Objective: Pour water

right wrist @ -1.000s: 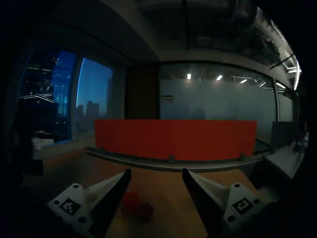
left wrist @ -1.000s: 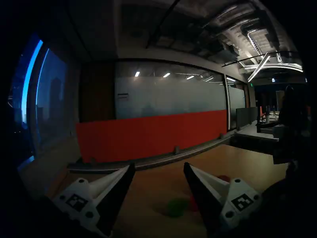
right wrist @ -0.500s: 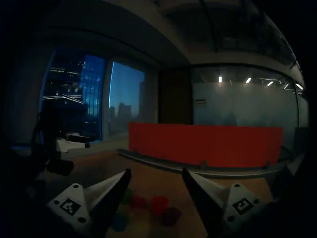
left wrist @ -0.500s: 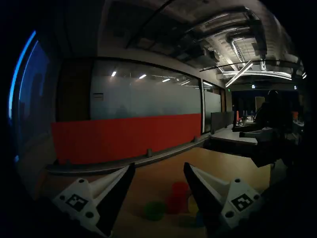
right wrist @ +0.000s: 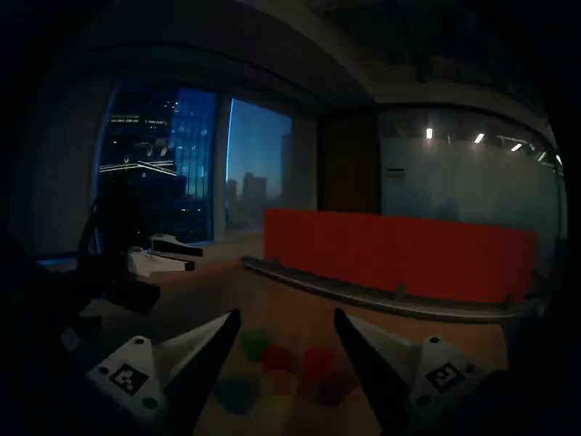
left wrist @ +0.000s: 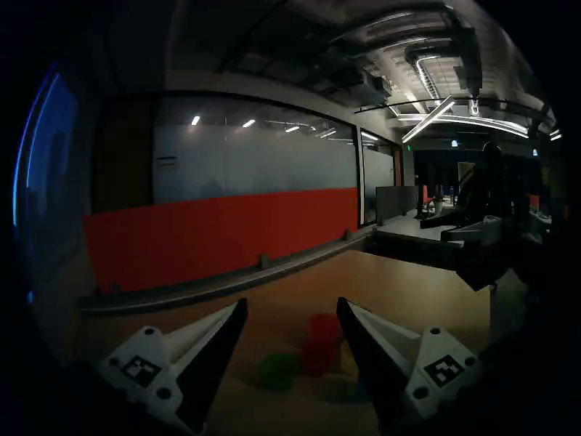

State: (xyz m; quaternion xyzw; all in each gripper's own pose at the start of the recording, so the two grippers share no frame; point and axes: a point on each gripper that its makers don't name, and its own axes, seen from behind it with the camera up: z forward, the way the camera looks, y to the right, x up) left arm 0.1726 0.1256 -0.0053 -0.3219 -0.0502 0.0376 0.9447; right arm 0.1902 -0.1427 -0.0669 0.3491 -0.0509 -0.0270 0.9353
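Wooden table (right wrist: 290,320) with cluster of coloured cups (right wrist: 317,361) at 6 o'clock. Left gripper (left wrist: 290,301), right gripper (right wrist: 287,312) — both spread wide, empty. Lower slowly, pick one cup squarely — too dim to tell contents.

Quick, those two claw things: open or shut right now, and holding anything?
Left gripper: open, holding nothing.
Right gripper: open, holding nothing.

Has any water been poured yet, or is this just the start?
Just the start, it seems. The left gripper and right gripper are both open and empty, pointed at a cluster of coloured cups on the table. Gripping a cup and pouring are left; it is too dark to tell whether any holds water.
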